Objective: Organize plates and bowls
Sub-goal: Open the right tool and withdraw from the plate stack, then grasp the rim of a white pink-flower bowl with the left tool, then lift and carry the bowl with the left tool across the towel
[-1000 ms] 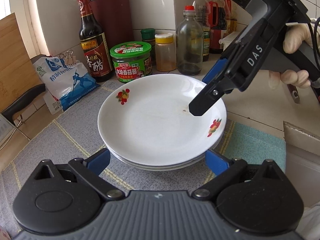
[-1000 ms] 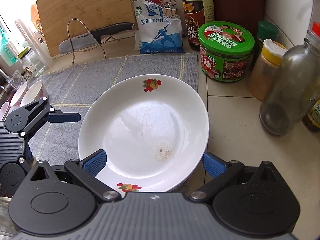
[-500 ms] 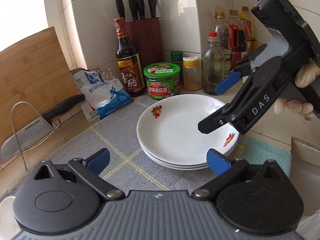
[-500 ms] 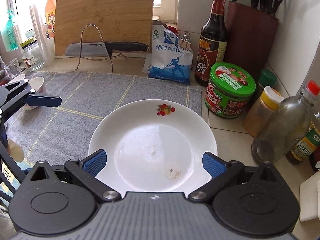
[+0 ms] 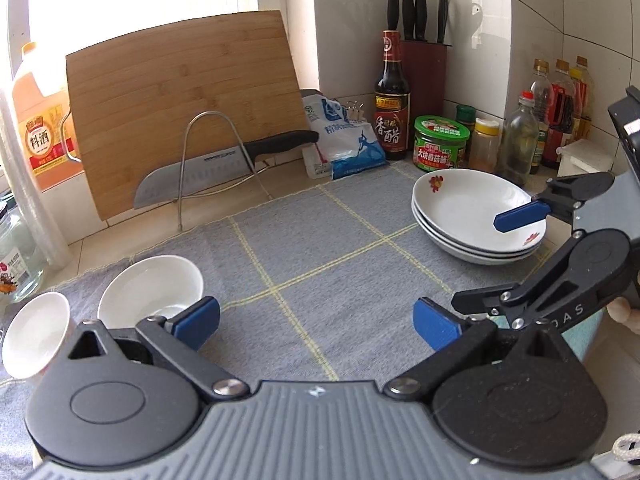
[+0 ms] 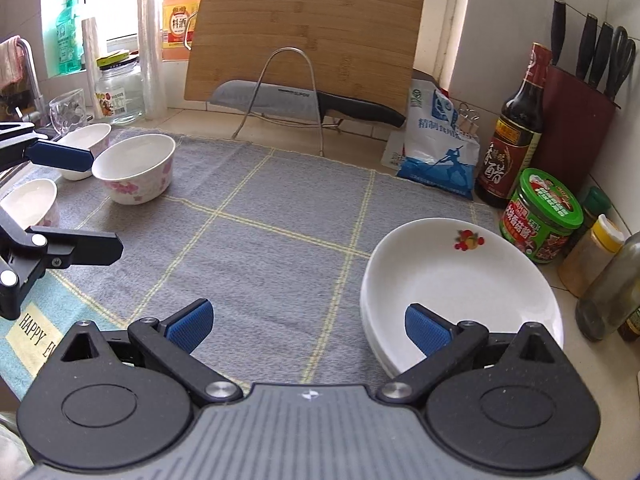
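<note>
Both grippers have pulled back from the plates since a second ago, so more of the surface shows and the bowls are now in view. The left gripper [image 5: 316, 318] hangs over the grey mat [image 5: 320, 256], its fingers spread wide with nothing between them. The right gripper [image 6: 310, 330] is the same, wide apart and holding nothing, with one blue finger just at the near rim of the plates.

The plates [image 6: 460, 280] stand in a stack at the right end of the mat, near the green-lidded jar [image 6: 542, 216]. The top plate looks empty, apart from a small fruit print. Three bowls [image 6: 136, 174] are at the left end, separate from each other, and all seem empty; the two seen from the left wrist view [image 5: 152, 288] appear tilted.

What could go wrong, in my judgement: the bowls are close to the mat's edge, and a careless reach could push one off. A finger pressing on one thin rim may let a smooth bowl slip. The right gripper, turning away, could also knock the plates toward the jar and the bottles [image 6: 608, 292].
</note>
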`<state>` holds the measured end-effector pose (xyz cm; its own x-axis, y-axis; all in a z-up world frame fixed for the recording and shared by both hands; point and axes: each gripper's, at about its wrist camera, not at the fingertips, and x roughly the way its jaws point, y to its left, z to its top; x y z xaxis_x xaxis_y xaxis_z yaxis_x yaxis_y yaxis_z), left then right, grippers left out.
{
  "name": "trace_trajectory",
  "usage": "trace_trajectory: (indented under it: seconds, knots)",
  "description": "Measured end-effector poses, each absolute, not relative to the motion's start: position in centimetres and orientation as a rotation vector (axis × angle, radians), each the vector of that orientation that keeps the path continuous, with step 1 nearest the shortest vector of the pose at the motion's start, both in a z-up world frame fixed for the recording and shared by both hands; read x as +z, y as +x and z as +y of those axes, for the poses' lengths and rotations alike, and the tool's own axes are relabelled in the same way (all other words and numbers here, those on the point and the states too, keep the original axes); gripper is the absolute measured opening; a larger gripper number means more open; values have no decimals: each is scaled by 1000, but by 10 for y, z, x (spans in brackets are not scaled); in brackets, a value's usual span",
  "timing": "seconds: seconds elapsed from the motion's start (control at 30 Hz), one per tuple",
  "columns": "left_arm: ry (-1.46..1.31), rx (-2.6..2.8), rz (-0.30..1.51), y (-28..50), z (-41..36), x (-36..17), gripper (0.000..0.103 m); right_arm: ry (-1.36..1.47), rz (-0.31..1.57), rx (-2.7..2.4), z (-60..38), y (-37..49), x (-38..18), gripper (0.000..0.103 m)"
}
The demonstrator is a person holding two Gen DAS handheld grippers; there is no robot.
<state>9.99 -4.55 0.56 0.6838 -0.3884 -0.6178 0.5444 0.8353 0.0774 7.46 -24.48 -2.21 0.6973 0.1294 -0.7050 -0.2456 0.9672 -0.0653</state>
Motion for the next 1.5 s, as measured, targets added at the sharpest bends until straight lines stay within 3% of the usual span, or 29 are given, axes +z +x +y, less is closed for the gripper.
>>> trace_trajectory:
  seconds: [0.9, 1.13, 1.27, 1.43, 1.5]
  knots:
    - [375, -468, 793, 128, 138, -11, 99, -233, 703, 542, -18, 45, -51, 103]
    - [365, -510, 863, 142, 145, -24, 76, -261, 667, 568, 5, 53, -54, 103]
    - [347, -542, 883, 144, 145, -26, 67, -264, 654, 585, 8, 55, -54, 103]
    - [337, -576, 895, 146, 143, -25, 58, -277, 656, 609, 11, 57, -55, 87]
    - [335, -586, 896, 146, 142, -25, 56, -284, 649, 612, 12, 55, -54, 86]
